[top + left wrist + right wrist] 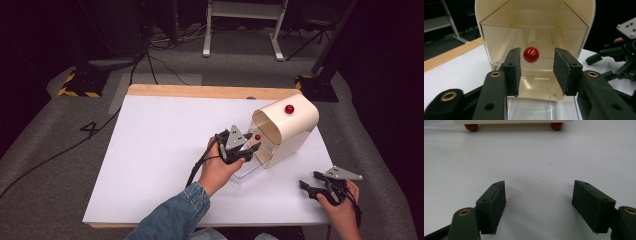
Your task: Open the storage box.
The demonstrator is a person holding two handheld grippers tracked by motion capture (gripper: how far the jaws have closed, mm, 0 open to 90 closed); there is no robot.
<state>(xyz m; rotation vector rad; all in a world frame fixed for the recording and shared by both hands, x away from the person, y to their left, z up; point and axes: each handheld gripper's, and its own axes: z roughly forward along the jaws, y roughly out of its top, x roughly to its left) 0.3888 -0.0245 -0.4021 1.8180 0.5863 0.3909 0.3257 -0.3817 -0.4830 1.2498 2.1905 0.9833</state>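
Note:
A cream, round-topped box [290, 131] stands at the right of the white table, with a red button [289, 109] on its top. Its open end faces my left gripper [248, 145]. A clear plastic inner part [534, 37] sits in that opening and carries a red knob [531, 54]. The left gripper [536, 62] is open; its pads [514, 67] stand either side of the knob, just short of it, not touching. My right gripper [312, 184] rests open near the table's front right corner, holding nothing.
A clear panel [248, 169] lies on the table in front of the box. Two red feet [471, 127] of the box show beyond the right gripper [539, 195]. The white table surface [160, 150] stretches to the left; a wooden edge [200, 91] runs along the far side.

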